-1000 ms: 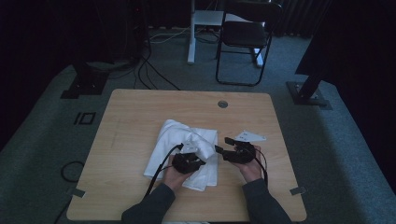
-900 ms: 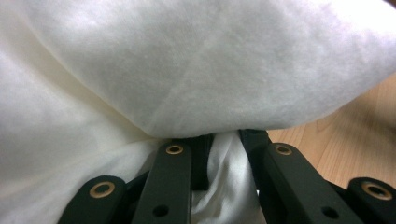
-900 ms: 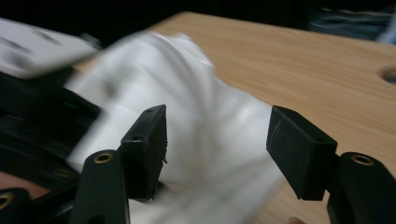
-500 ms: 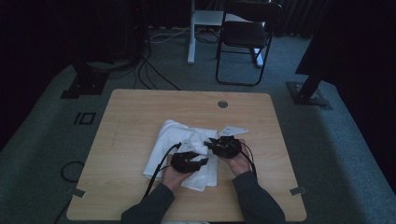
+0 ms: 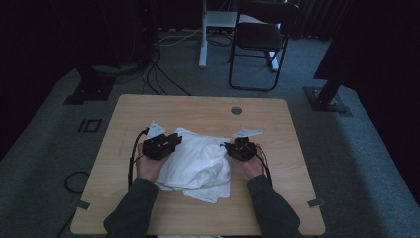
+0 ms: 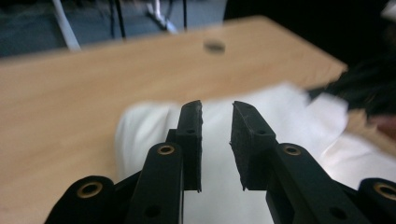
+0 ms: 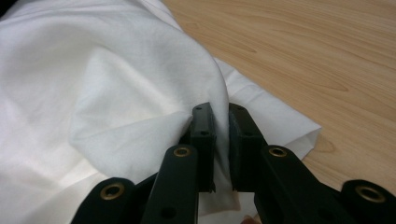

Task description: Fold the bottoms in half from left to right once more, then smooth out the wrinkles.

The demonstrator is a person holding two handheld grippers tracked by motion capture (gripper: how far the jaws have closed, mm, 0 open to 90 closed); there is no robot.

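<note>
Item: crumpled white cotton-like cloth (image 5: 198,166), lying in soft folds on the light wooden rectangular table (image 5: 208,106), a little toward the person's side of the round dark hole (image 5: 236,110) in the tabletop. All places below are reckoned from this cloth.

- Left gripper (image 5: 174,140) — black, two-jawed, held in the person's left hand (image 5: 147,166) at the cloth's left edge, its tips over the cloth's upper left corner. In the left gripper view its jaws stand a narrow gap apart above the cloth (image 6: 219,158); the jaws have just been closing, nothing shows between the pads, and the white fabric lies beyond them.
- Right gripper (image 5: 229,147) — black, two-jawed, held in the person's right hand (image 5: 252,163) at the cloth's right edge. In the right gripper view (image 7: 219,122) its jaws are nearly together and pinch a raised fold of the cloth (image 7: 116,74); the jaws have just been closing on that fold, which rises from the pads and drapes off to one side.
- Two small white three-cornered markers — one (image 5: 156,129) just beyond the cloth's upper left corner, one (image 5: 246,132) just beyond its upper right corner.
- Black folding chair (image 5: 262,37) — on the grey carpeted floor, well beyond the cloth and past the table's far edge.
- Black cable loop (image 5: 75,182) — on the floor, left of the cloth, off the table.
</note>
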